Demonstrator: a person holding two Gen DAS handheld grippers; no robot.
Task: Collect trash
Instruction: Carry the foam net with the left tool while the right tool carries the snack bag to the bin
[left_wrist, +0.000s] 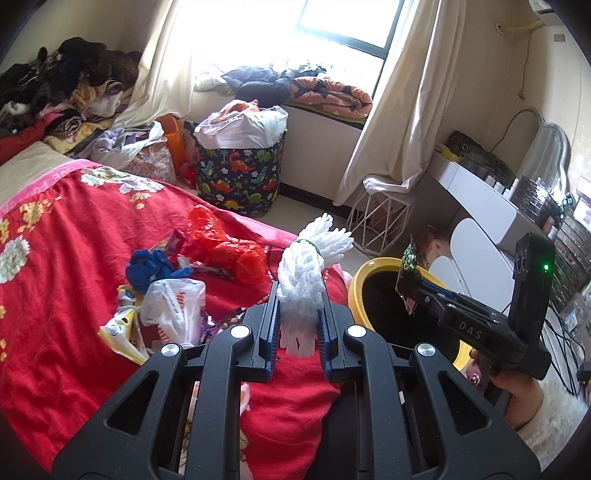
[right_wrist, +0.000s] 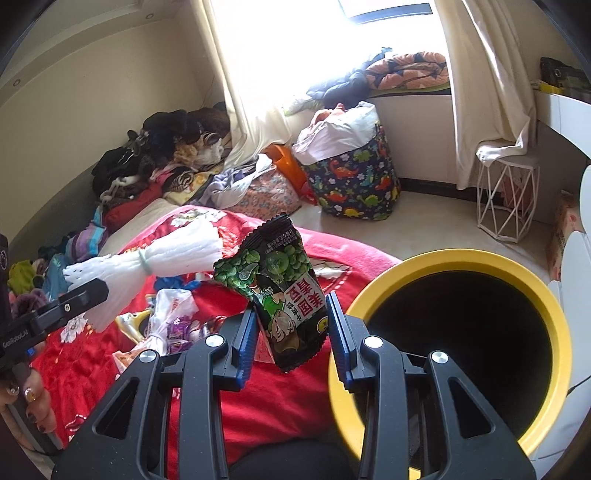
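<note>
My left gripper (left_wrist: 298, 325) is shut on a white foam net bundle (left_wrist: 306, 280) tied with a green band, held above the red bedspread (left_wrist: 74, 258); the bundle also shows in the right wrist view (right_wrist: 159, 258). My right gripper (right_wrist: 291, 325) holds a green-and-black snack packet (right_wrist: 280, 288); the packet sits between the jaws with a gap beside it, just left of the yellow-rimmed black bin (right_wrist: 461, 332). In the left wrist view the right gripper (left_wrist: 410, 288) hangs over the bin (left_wrist: 391, 314) with the packet (left_wrist: 412, 258).
More trash lies on the bed: a red plastic bag (left_wrist: 221, 243), a blue wad (left_wrist: 151, 269), a white plastic bag (left_wrist: 173, 306), yellow wrappers (left_wrist: 122, 332). A dinosaur-print hamper (left_wrist: 240, 177), a white wire stool (left_wrist: 380, 221) and a white desk (left_wrist: 480, 199) stand beyond.
</note>
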